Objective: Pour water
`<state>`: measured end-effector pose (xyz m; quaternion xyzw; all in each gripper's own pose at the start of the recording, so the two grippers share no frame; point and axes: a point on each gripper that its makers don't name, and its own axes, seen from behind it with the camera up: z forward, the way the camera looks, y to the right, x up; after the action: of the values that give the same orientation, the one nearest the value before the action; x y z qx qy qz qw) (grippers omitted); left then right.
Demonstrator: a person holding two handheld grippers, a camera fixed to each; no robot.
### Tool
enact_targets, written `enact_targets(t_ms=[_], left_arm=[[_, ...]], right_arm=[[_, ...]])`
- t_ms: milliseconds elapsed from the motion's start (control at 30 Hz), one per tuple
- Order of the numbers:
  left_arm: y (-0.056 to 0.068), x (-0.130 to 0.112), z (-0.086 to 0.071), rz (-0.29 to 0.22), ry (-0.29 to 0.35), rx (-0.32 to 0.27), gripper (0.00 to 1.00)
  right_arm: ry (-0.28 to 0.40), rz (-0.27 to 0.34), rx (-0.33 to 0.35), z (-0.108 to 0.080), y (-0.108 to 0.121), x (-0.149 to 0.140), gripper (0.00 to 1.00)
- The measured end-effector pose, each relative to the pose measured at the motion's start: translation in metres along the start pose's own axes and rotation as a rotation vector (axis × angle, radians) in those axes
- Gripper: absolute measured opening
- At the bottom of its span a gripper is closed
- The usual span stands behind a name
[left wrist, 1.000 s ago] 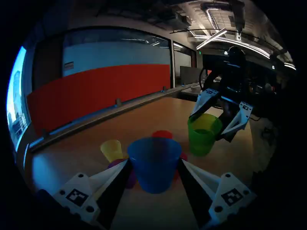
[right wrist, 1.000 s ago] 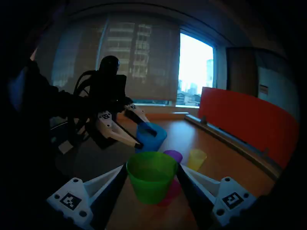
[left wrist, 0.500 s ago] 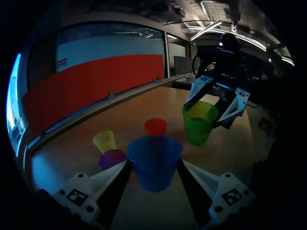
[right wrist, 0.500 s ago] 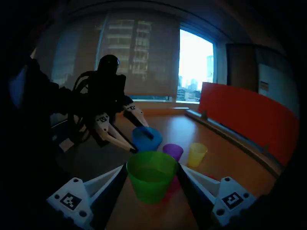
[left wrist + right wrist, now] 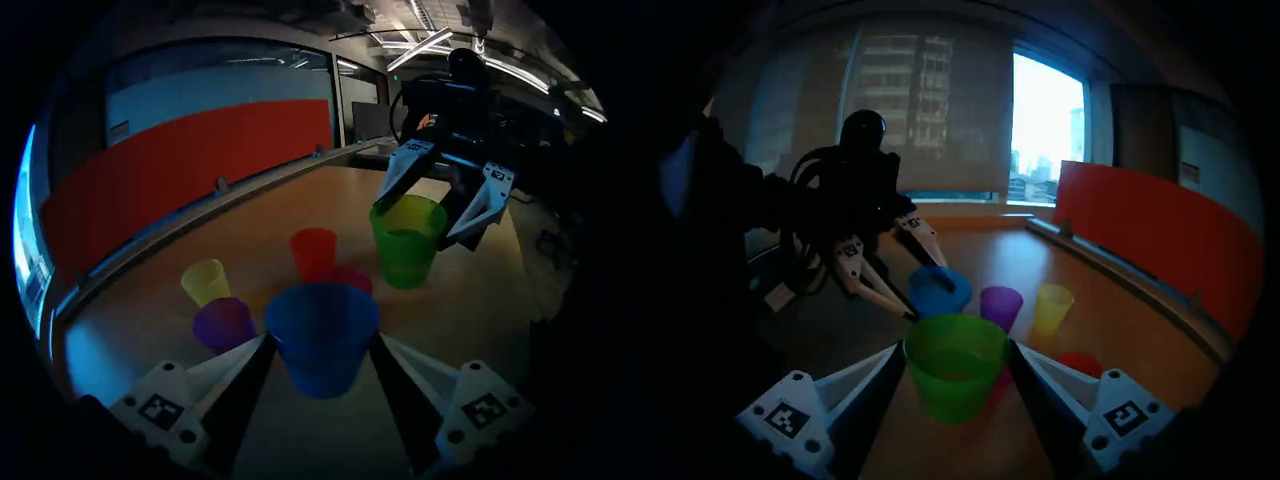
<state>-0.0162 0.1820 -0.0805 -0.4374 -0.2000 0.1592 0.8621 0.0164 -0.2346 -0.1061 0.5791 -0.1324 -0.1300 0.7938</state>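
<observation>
Left gripper point(image 5: 322, 344), square coded tags point(image 5: 160, 410) on its fingers point(image 5: 228, 376), clamps the blue cup point(image 5: 322, 364) between both fingers. Right gripper point(image 5: 957, 352) likewise clamps the green cup point(image 5: 954, 388), beyond the blue cup, apart from it.

blue cup point(image 5: 322, 336): translucent smooth plastic | green cup point(image 5: 406, 244): translucent plastic, slight gloss | red cup point(image 5: 313, 252), yellow cup point(image 5: 206, 282), purple cup point(image 5: 223, 324): smooth plastic | table point(image 5: 264, 228): wood-look top, smooth, faint sheen | left gripper point(image 5: 322, 346): white matt plastic fingers | red wall panel point(image 5: 184, 160): matt, flat
</observation>
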Motion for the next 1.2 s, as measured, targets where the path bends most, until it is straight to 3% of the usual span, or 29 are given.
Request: enact_targets(t_ms=[1200], left_arm=[[0.002, -0.033, 0.018, 0.087, -0.172, -0.066, 0.84]], right_arm=[[-0.136, 0.004, 0.044, 0.000, -0.003, -0.050, 0.93]])
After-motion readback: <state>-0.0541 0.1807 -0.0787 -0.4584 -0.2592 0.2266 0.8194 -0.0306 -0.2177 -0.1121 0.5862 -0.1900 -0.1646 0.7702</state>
